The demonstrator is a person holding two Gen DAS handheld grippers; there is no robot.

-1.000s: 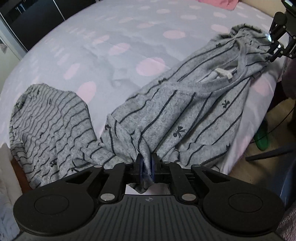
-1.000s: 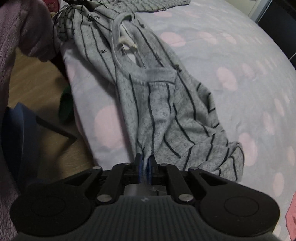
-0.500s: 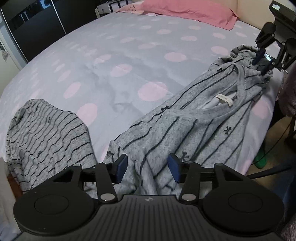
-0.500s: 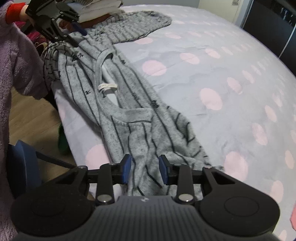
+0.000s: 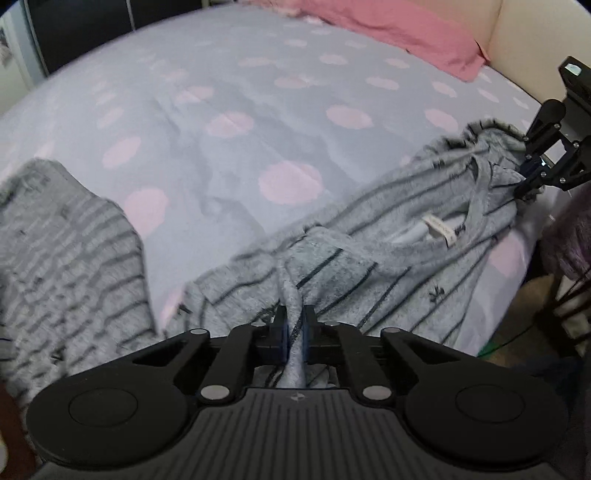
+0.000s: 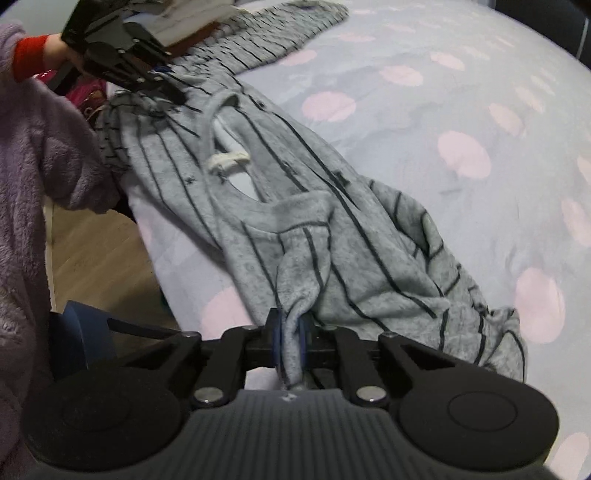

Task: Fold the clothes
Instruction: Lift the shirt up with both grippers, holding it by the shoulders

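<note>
A grey top with dark stripes [image 5: 406, 258] lies along the near edge of the bed, neckline and white label up; it also shows in the right wrist view [image 6: 332, 229]. My left gripper [image 5: 294, 325] is shut on a pinch of its fabric at one shoulder end. My right gripper [image 6: 290, 332] is shut on a bunched fold at the other end. Each gripper shows in the other's view: the right one [image 5: 532, 184] and the left one [image 6: 162, 88], both against the top.
A second grey striped garment [image 5: 62, 258] lies on the bed at the left. The lilac sheet with pink dots [image 5: 258, 110] stretches beyond. A pink pillow [image 5: 388, 29] lies at the far end. The wooden floor [image 6: 96, 258] and a blue chair [image 6: 77, 339] are beside the bed.
Both grippers held the top, opened half a second ago, and have now shut again on new pinches of the fabric nearer the shoulders.
</note>
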